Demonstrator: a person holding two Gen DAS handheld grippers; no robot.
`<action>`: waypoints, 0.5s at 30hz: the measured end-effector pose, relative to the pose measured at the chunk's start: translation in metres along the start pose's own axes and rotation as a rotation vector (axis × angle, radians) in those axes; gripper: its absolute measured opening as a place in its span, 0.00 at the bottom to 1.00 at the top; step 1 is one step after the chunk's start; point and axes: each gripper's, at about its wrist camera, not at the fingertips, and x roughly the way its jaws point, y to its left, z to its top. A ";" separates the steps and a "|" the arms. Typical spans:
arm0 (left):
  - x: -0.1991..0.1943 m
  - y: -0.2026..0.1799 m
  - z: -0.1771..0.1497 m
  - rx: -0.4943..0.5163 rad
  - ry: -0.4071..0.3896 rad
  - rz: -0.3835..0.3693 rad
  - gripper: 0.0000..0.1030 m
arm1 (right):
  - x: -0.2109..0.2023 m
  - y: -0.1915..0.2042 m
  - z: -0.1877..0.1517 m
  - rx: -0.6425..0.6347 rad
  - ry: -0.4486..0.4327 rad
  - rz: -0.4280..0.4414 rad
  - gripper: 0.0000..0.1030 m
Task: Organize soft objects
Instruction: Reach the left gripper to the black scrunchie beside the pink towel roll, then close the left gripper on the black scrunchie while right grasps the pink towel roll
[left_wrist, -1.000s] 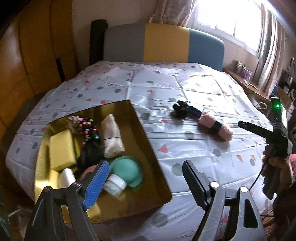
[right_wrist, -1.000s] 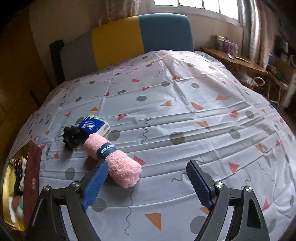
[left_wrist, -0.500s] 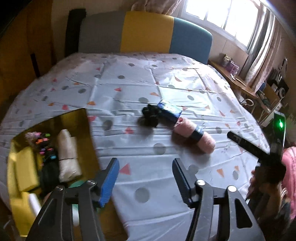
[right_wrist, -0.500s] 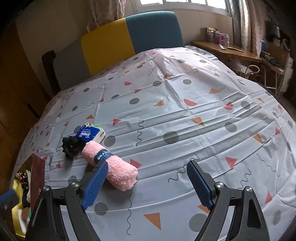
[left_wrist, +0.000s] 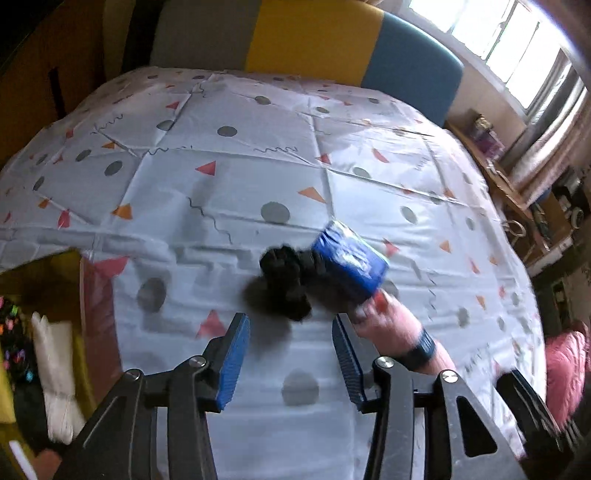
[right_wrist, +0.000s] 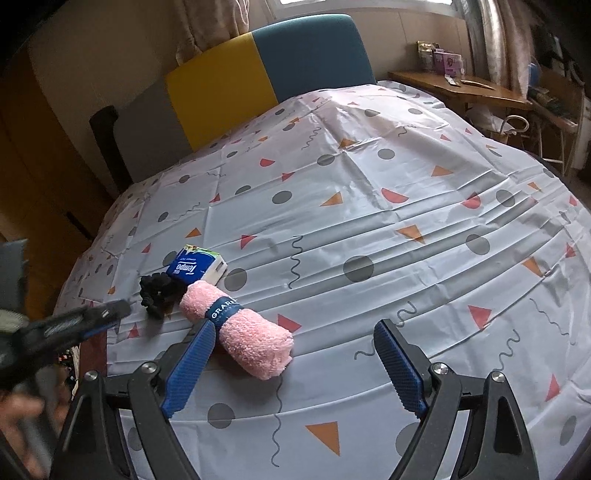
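Note:
On the patterned bedspread a black scrunchie lies against a blue tissue pack, with a pink rolled towel beside them. My left gripper hovers just short of the scrunchie. Its jaws are closing and nothing is between them. In the right wrist view the towel lies just beyond the left finger of my right gripper, which stands open and empty. Behind the towel are the tissue pack and the scrunchie. The left gripper comes in blurred from the left.
A gold box sits at the left edge of the bed and holds a white rolled cloth and other soft items. A headboard in grey, yellow and blue stands at the far end. A wooden shelf runs along the right wall.
My left gripper has swung right from over the gold box to the black scrunchie, and its jaws have narrowed. The right gripper has stayed nearly still by the pink towel.

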 end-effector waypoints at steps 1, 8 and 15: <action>0.007 -0.003 0.004 0.009 0.002 0.007 0.47 | 0.000 0.000 0.000 0.003 0.002 0.005 0.86; 0.052 -0.015 0.020 0.062 0.023 0.067 0.50 | 0.002 -0.003 0.001 0.024 0.010 0.025 0.86; 0.060 -0.014 0.009 0.086 0.051 0.038 0.14 | 0.004 0.000 0.001 0.005 0.005 0.024 0.86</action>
